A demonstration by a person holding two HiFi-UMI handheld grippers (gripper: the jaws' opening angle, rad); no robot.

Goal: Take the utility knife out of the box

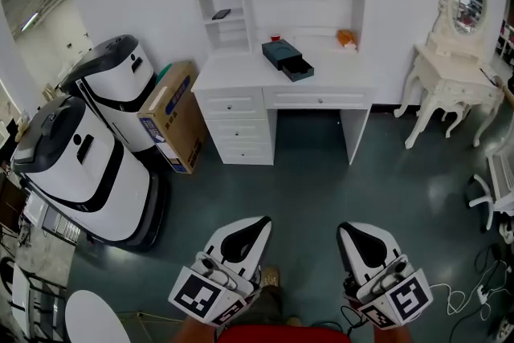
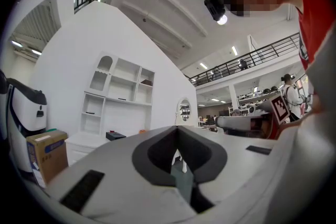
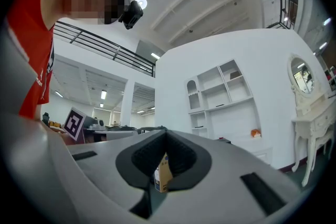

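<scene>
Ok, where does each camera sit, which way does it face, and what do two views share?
Head view: on the person's head, facing steeply down at the white desk; left gripper and right gripper at bottom.
Left gripper view: on the left gripper, level along its shut jaws toward the desk; red shirt at right.
Right gripper view: likewise on the right gripper; red shirt at left.
Shared: all see desk and cardboard box.

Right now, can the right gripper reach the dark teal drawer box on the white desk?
Probably not yet: the right gripper is well short of the white desk, with bare floor between; nothing blocks the dark teal box.
</scene>
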